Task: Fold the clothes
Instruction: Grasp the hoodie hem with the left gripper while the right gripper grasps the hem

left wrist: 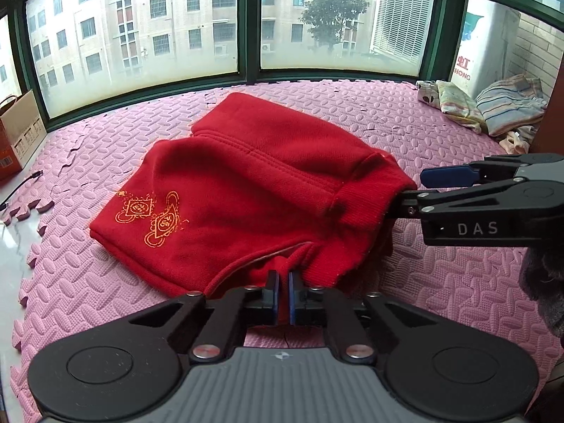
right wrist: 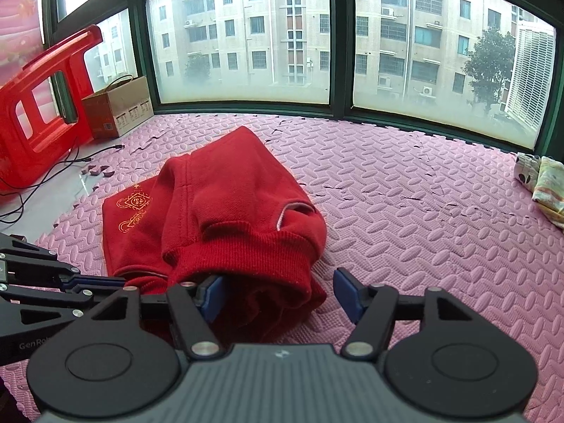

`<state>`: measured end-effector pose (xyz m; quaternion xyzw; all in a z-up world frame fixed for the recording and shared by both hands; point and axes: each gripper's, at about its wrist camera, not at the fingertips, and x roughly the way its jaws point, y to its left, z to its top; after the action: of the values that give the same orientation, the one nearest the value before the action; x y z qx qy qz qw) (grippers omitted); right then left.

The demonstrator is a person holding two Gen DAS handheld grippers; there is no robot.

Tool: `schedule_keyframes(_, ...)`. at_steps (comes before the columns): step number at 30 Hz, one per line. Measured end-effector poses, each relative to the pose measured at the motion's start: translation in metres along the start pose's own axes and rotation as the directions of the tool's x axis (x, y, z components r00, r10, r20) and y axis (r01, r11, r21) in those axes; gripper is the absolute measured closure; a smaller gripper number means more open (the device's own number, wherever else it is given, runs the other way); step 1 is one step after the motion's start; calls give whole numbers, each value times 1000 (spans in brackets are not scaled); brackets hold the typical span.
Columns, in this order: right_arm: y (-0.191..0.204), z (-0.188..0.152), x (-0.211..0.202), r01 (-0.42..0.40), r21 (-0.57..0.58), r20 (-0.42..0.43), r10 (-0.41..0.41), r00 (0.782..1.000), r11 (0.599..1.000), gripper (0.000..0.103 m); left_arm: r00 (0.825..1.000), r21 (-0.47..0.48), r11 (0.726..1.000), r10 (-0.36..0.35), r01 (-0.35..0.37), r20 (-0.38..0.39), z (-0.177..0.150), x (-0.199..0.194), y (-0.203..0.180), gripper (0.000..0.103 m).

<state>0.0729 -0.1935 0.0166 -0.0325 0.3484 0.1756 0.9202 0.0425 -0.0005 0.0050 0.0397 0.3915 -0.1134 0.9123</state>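
Note:
A red sweater (left wrist: 246, 190) with a gold print lies partly folded on the pink foam mat (left wrist: 440, 282); it also shows in the right wrist view (right wrist: 225, 218). My left gripper (left wrist: 283, 289) is shut on the sweater's near edge. My right gripper (right wrist: 282, 296) is open, its left finger under the ribbed hem, its right finger free over the mat. In the left wrist view the right gripper (left wrist: 414, 190) comes in from the right, one finger inside the hem and the other above it.
A pile of folded clothes (left wrist: 493, 105) lies at the mat's far right corner. A cardboard box (right wrist: 120, 109), a red plastic stool (right wrist: 42, 105) and a cable (right wrist: 53, 169) sit at the left by the window. Bare white floor borders the mat's left edge.

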Motion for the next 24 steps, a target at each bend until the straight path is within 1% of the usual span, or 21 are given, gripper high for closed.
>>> schedule_keyframes(1,1,0,-1,-12,-2,1,12,1000,1000,37,1000,-1,1000,3,-3,4,0,-3,2,98)
schedule_keyframes(4,5,-1,1,11,-33,1,-11,1000,999,37,1000,-13,1000,15,-15,18,1,-12,9,98)
schedule_keyframes(6,6,-3,4,14,-34,-4,-14,1000,999,39,999,-19,1000,23,-23,29,1,-18,12,98)
schedule_keyframes(9,6,-3,2,6,-28,2,-6,1000,1000,50,999,-24,999,31,-30,36,0,-24,15,98)
schedule_keyframes(10,6,-2,0,-1,-24,4,1,1000,1000,56,999,-22,999,31,-30,41,0,-27,16,98)
schedule_keyframes(11,6,-2,-1,-8,-20,7,8,1000,1000,58,998,-20,999,33,-32,46,0,-30,17,98)
schedule_keyframes(14,11,-1,-8,-34,-41,14,35,999,999,58,997,-14,999,42,-41,58,0,-39,21,98)
schedule_keyframes(17,20,-1,-15,-101,-67,15,102,995,993,57,996,-17,998,61,-60,68,-2,-49,29,98)
schedule_keyframes(18,24,-2,-17,-111,-79,13,112,994,991,57,995,-23,998,67,-66,69,-3,-52,33,98)
schedule_keyframes(21,37,-5,-20,-134,-122,1,135,991,983,57,994,-41,995,91,-89,56,-7,-57,45,99)
schedule_keyframes(22,40,-6,-18,-129,-130,-2,130,992,983,57,993,-43,994,107,-105,52,-10,-58,49,103)
schedule_keyframes(24,44,-8,-15,-110,-143,-7,111,994,984,57,989,-51,989,138,-136,47,-14,-61,58,103)
